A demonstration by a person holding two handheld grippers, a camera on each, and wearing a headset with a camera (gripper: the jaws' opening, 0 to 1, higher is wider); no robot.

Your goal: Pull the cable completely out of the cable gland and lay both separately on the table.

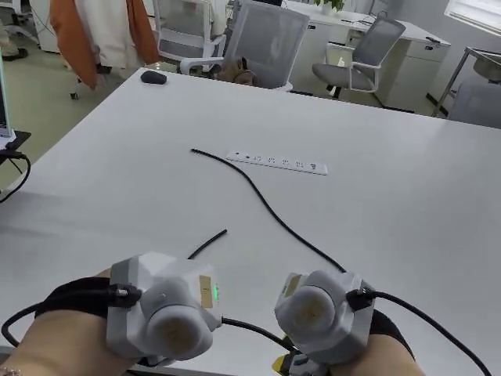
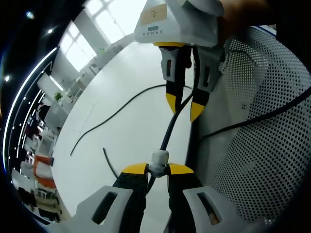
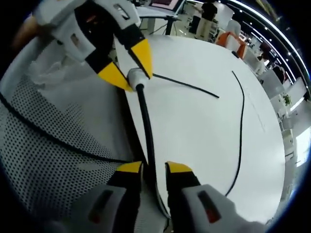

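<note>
- Left hand-held gripper (image 2: 157,169): pale grey rounded casing, black jaws with yellow tips, a green light (image 1: 214,294) on the casing's side.
- Right hand-held gripper (image 3: 148,167): matching grey casing, tan label (image 1: 291,286) on top.
- Black lead (image 1: 438,325) leaving each casing's rear.
- Black cuffs (image 1: 66,294) behind the casings.

White table (image 1: 407,204): broad open surface to either side of centre. Obstructions: black cable (image 1: 266,205) trailing diagonally across the middle, power strip (image 1: 276,163) just beyond it, computer mouse (image 1: 153,77) near the far edge. Office chairs (image 1: 266,35) line the far side. At the near edge, the cable bridges the narrow gap between left gripper (image 2: 158,168), clamped on the cable gland (image 2: 158,160), and right gripper (image 3: 148,167).
</note>
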